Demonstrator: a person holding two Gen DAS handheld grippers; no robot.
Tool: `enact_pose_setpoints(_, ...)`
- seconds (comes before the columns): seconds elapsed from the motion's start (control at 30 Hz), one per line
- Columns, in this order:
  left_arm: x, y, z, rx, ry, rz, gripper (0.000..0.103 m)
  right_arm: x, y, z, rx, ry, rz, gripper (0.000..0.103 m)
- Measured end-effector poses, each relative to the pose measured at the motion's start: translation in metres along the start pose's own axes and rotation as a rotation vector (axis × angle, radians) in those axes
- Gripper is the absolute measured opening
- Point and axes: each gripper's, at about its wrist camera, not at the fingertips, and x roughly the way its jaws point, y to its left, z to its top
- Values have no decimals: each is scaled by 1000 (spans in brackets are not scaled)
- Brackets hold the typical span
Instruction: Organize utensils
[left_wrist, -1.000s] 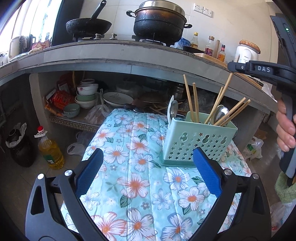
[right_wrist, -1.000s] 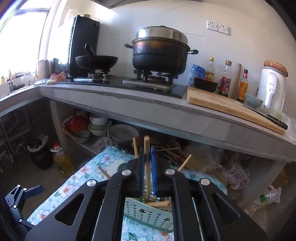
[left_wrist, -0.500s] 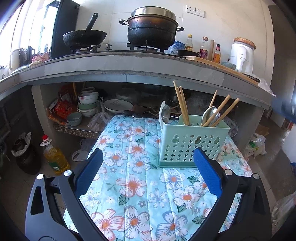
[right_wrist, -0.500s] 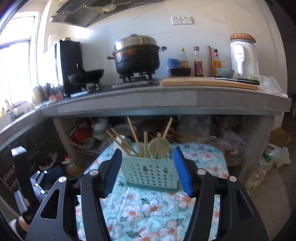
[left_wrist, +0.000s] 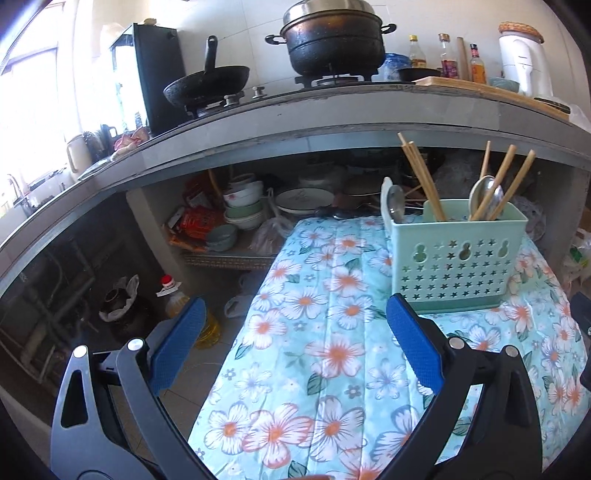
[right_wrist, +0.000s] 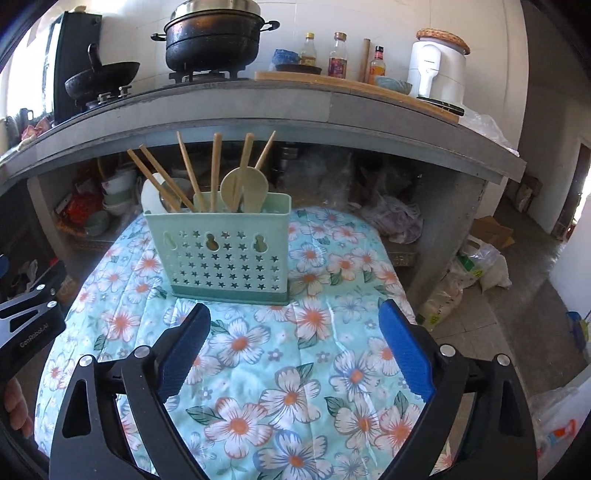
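Chopsticks (right_wrist: 216, 170) and spoons (right_wrist: 243, 190) stand in the caddy (right_wrist: 218, 251) at 12 o'clock; right gripper (right_wrist: 295, 347) opening, left gripper (left_wrist: 295, 343) released, both empty.

Your left wrist camera looks down along its tongs from left of the utensil caddy (left_wrist: 456, 254), near it; your right wrist camera faces the caddy (right_wrist: 221, 247) head-on, close; both share the caddy and the stove counter (right_wrist: 258, 107) behind it.

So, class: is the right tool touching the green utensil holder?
Apart. The right wrist view shows flowered cloth between the opening, empty right tool and the green utensil holder.
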Motion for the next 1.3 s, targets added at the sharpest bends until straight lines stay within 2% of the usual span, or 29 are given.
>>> enact_pose_setpoints(0.43, 14, 11, 0, -41, 50, 31, 94, 11, -4, 5, 31, 49, -37, 91)
enact_pose_setpoints(0.83, 18, 13, -2, -62, 79, 17, 94, 12, 3, 4, 12, 57, -18, 91)
enact_pose_setpoints(1.3, 18, 14, -2, -63, 76, 17, 94, 7, 3, 7, 8, 42, -23, 91)
